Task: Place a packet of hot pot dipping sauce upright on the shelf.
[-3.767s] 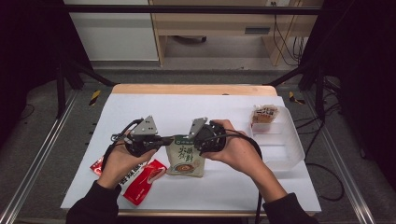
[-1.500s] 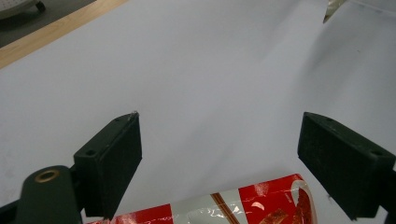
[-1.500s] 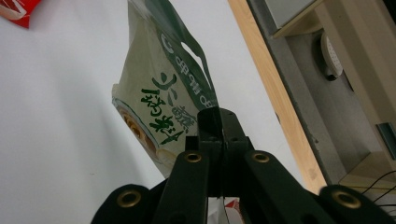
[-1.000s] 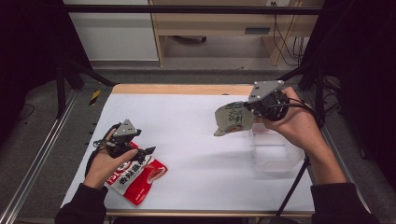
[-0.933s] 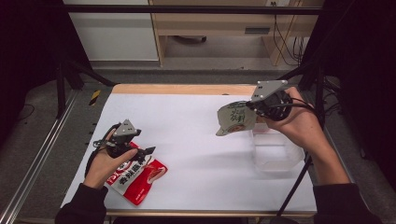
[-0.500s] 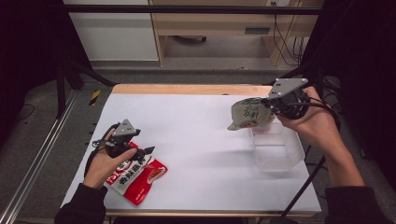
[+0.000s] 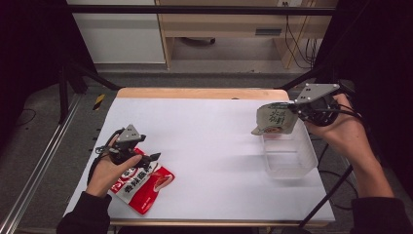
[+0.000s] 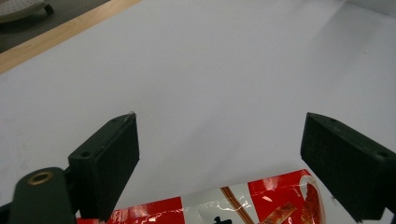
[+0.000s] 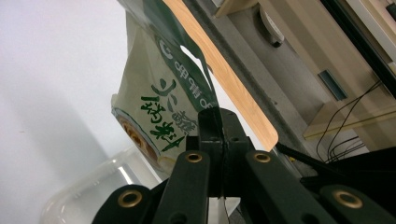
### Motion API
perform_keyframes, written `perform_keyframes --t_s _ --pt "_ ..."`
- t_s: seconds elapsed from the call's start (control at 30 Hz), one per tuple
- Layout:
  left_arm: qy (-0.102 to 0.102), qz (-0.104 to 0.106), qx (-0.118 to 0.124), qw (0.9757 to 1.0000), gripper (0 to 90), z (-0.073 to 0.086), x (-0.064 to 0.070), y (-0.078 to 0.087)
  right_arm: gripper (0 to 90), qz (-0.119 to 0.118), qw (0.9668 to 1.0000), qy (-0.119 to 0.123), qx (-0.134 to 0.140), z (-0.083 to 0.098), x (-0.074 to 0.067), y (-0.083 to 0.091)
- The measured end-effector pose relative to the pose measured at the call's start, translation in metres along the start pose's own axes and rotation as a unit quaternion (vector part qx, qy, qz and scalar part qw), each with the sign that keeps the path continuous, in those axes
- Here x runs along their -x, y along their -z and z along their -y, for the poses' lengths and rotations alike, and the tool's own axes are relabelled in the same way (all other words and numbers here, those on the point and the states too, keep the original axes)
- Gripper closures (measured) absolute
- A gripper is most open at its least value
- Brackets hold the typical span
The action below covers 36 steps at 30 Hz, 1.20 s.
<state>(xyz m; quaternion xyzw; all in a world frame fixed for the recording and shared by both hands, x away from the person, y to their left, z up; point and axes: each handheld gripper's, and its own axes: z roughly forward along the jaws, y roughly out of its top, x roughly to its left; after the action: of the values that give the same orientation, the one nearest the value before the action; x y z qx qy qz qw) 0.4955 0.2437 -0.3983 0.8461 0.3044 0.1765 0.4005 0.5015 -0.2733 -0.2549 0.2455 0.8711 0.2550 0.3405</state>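
Note:
My right gripper is shut on the edge of a pale green snack packet and holds it in the air over the far end of a clear plastic bin at the table's right. In the right gripper view the packet hangs from the closed jaws, above the bin's rim. My left gripper rests open at the front left, its jaws just above a red and white packet lying flat. In the left gripper view that packet lies below the wide-open jaws.
The white table top has a wooden strip along its far edge. A black frame pole slants across the front right corner. Metal rails run along the left side.
My right gripper has carried the green packet rightward, from the middle of the table to above the clear bin. The left gripper has stayed over the red packet.

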Motion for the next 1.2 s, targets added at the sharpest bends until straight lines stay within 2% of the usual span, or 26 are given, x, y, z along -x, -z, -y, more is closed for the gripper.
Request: perform_keyframes --t_s 0.23,0.33,0.4,0.6,0.9,1.2 --pt "0.000 -0.003 -0.001 1.0000 11.9 0.000 -0.001 0.000 90.0 0.003 0.9999 -0.012 -0.010 0.018 0.007 -0.010" --pt "0.005 0.007 0.005 0.9999 11.9 0.000 -0.001 -0.001 90.0 0.003 0.9997 -0.018 -0.013 0.024 0.012 -0.015" --pt "0.002 0.003 0.001 1.0000 11.8 0.000 -0.001 -0.001 90.0 0.003 0.9997 -0.018 -0.015 0.026 0.014 -0.017" --pt "-0.001 0.001 -0.010 0.9999 11.8 0.003 -0.001 -0.005 90.0 0.003 0.9996 -0.016 -0.025 0.034 0.015 -0.022" --pt "0.002 -0.001 -0.006 1.0000 11.9 0.003 -0.003 -0.002 90.0 0.000 0.9989 -0.025 -0.038 0.048 0.017 -0.028" --pt "0.003 -0.001 -0.006 1.0000 11.9 0.003 -0.004 -0.003 90.0 -0.015 0.9984 -0.025 -0.047 0.054 0.015 -0.032"
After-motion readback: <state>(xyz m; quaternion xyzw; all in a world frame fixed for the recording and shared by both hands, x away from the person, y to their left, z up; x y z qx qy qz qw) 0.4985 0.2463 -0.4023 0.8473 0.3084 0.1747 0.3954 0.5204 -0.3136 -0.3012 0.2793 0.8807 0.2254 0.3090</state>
